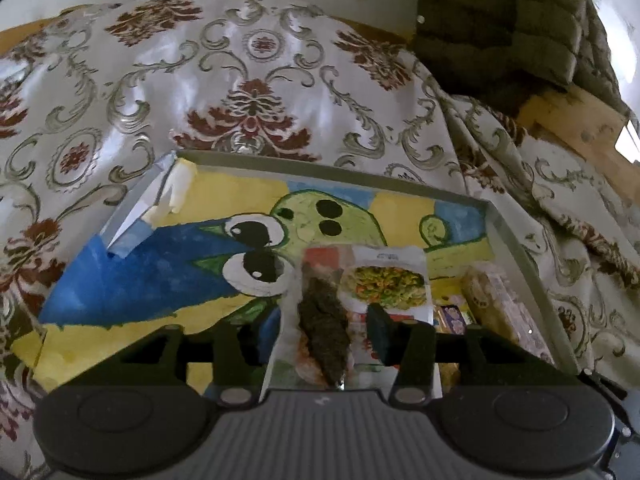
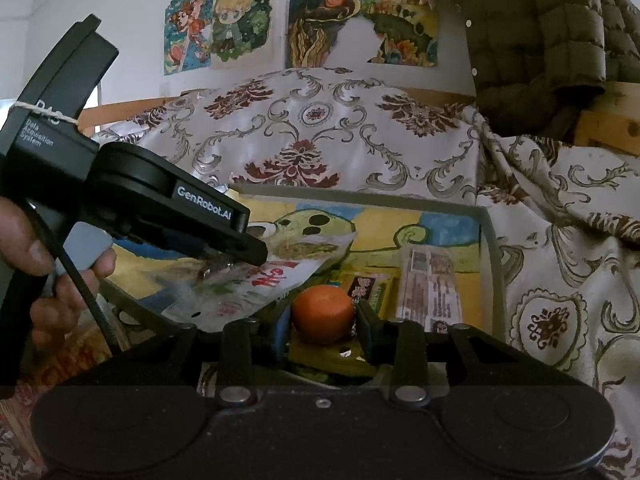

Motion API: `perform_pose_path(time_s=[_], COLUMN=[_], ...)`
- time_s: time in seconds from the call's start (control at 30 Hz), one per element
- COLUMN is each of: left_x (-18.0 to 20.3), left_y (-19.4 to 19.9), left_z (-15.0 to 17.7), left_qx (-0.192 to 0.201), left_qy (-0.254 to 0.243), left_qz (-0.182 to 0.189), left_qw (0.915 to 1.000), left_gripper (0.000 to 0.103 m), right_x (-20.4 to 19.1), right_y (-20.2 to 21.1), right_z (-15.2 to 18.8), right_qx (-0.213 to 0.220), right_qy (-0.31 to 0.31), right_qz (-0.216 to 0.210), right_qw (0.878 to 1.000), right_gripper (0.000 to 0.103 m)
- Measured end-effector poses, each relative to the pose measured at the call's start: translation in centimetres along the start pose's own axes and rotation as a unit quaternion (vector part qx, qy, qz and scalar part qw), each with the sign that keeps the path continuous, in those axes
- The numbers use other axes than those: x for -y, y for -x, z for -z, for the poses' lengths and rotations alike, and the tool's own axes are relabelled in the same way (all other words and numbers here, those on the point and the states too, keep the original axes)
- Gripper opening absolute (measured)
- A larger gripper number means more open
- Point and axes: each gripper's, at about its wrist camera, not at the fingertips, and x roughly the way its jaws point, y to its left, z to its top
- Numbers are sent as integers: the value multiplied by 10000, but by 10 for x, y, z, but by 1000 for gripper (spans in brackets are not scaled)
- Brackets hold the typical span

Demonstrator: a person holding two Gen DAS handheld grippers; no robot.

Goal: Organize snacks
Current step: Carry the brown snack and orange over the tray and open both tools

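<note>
Clear plastic snack packet [image 1: 352,312] is pinched in the left tool [image 1: 320,344], held above the painted tray [image 1: 516,240], long axis pointing along the fingers. An orange [image 2: 323,314] is gripped by the right tool [image 2: 320,334], low over the tray's right side beside flat packets [image 2: 430,288]. The free space lies left, nearer the left tool.
</note>
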Motion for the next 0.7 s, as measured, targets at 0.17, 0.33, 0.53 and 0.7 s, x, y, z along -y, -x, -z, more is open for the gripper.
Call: perform_pose_path(time_s=[0.17, 0.33, 0.53, 0.7], left_x=[-1, -2, -1, 6], left_y=[22, 56, 113, 161], left_z=[0, -4, -4, 6], left_qx=[269, 657, 1265, 1563], left_qy=[148, 340, 510, 460], left_qz=[-30, -1, -88, -201], left_qw=[9995, 9973, 9906, 9864], left_gripper=[79, 89, 99, 102], right_x=[1, 3, 9, 6], right_y=[10, 32, 75, 117], right_z=[-7, -23, -44, -60], right_qx=[80, 292, 730, 1118], right_qy=[-54, -134, -367, -337], right_qz=[27, 154, 327, 383], right_qw=[9999, 9994, 9961, 9924], right_gripper=[55, 68, 88, 98])
